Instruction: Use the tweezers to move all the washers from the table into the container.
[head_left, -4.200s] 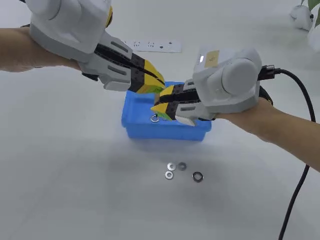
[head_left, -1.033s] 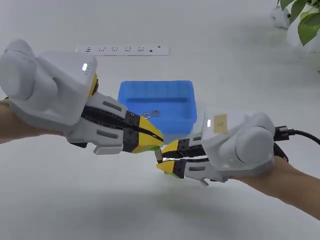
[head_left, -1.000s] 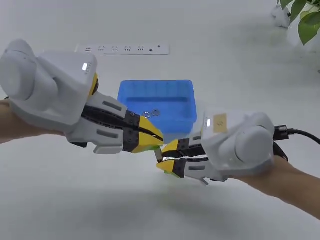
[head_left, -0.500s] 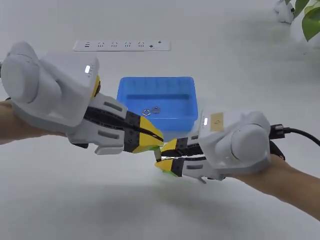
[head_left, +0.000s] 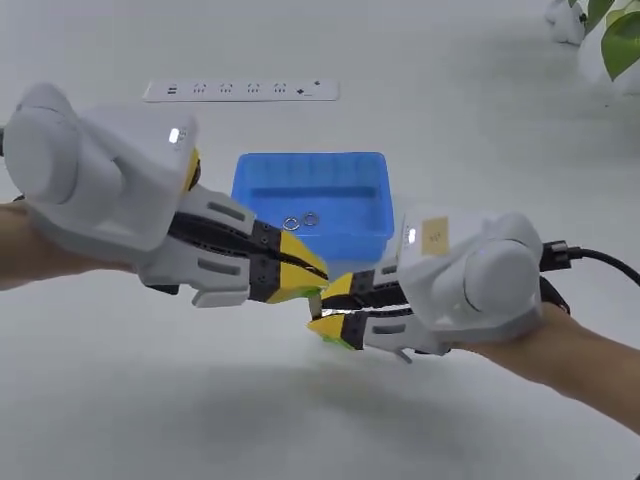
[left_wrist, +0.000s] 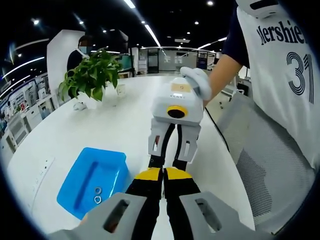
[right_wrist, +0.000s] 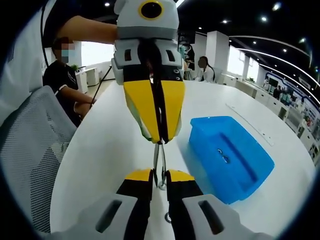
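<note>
Right now the right gripper (right_wrist: 161, 176) pinches the tweezers (right_wrist: 159, 155) in narrow jaws. The left gripper (right_wrist: 159, 141), its jaws pressed together, meets their far end. One washer (right_wrist: 168, 217) lies on the table (right_wrist: 100, 150) just below, left of the container (right_wrist: 205, 160). Uneven squeezing could twist the tweezers loose.

right gripper (right_wrist: 160, 176) clamping tweezers (right_wrist: 159, 160), left gripper (right_wrist: 159, 140) opposite, washers (right_wrist: 223, 155) in blue container (right_wrist: 207, 165)
</note>
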